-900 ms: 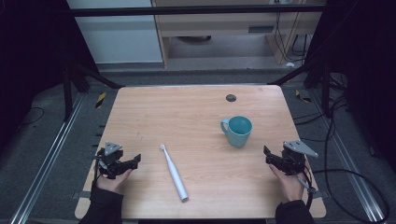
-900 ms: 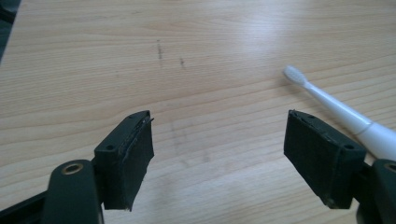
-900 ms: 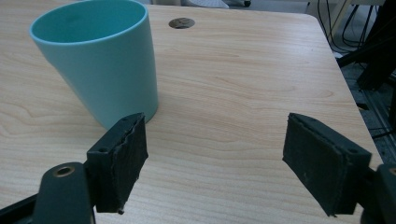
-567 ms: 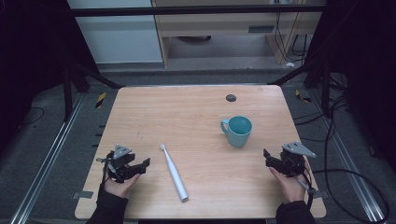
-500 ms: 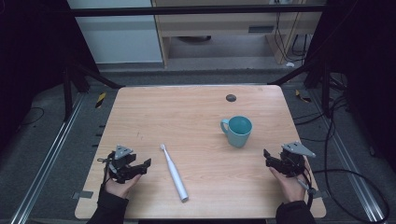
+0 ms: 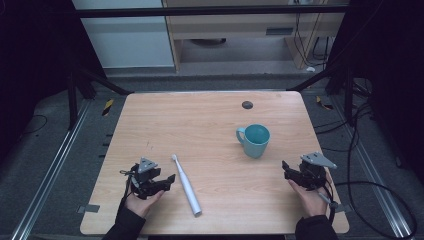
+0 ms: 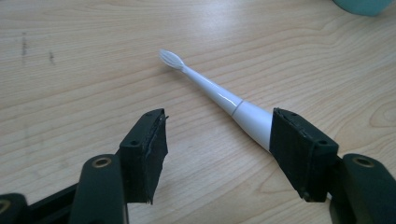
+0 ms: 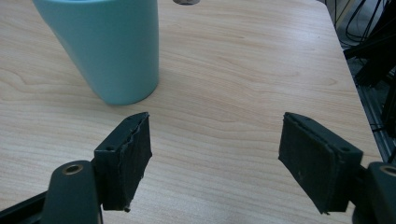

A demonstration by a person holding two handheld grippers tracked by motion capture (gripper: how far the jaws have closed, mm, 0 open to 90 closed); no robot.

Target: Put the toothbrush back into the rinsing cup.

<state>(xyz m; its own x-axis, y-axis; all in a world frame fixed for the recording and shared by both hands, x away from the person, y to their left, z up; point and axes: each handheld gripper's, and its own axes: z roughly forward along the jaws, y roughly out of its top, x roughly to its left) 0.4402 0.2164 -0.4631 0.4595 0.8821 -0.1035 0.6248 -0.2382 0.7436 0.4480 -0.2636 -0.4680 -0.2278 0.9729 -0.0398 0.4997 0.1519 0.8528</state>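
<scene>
A white electric toothbrush [image 6: 186,185] lies flat on the wooden table [image 6: 200,125], brush head pointing away from me. My left gripper [image 6: 167,181] stands open just left of its handle; in the left gripper view the toothbrush [image 7: 219,98] runs from between the jaws and passes behind the right-hand one. A teal mug [image 6: 255,140] stands upright right of centre, handle to the left. My right gripper [image 6: 286,169] is open near the table's right front, a little short of the mug [image 8: 105,46], with nothing between its jaws.
A small dark round disc [image 6: 247,105] sits on the table toward the far edge. Beyond the table are a metal frame, cables on the floor at the right and a wooden shelf at the back.
My left gripper has moved to the right, closer to the toothbrush handle. The right gripper, the mug and the toothbrush have stayed where they were.
</scene>
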